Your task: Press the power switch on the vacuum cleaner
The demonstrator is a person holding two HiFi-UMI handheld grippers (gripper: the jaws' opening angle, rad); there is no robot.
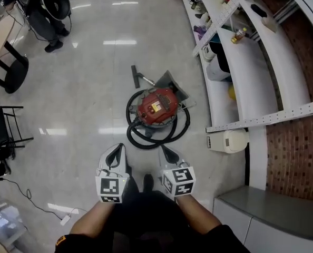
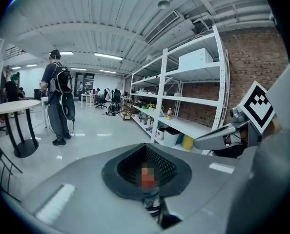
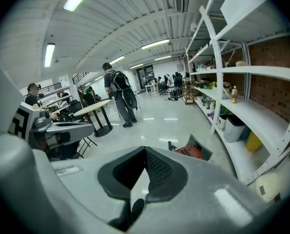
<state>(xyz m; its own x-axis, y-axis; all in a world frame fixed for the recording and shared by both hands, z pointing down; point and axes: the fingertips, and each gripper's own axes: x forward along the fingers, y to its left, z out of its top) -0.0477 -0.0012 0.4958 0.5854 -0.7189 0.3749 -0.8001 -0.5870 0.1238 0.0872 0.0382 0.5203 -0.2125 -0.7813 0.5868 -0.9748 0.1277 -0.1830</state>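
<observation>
the red round canister vacuum cleaner [image 1: 157,107] sat on the pale glossy floor [image 1: 82,104], with its black ribbed hose [image 1: 140,138] coiled in loops around the body and its black floor nozzle [image 1: 135,76] lying just beyond it. a yellow label showed on top of the body, but the power switch was too small to make out. the vacuum lay ahead of both grippers and apart from them, a little nearer the right one's line, with bare floor between it and the jaw tips.

the left gripper [image 1: 120,147] and the right gripper [image 1: 163,148] were held side by side, close in front of the person, neither touching the machine. in each gripper view the two dark ribbed pads met at their tips with nothing caught between them, so both were closed and empty. in the right gripper view the red body peeked out just past the closed jaws, slightly to the right.

to the right of the vacuum ran a long white metal shelving rack [image 1: 241,62] against a brick wall. well away on the far left stood a person in dark clothes [image 1: 46,15].
</observation>
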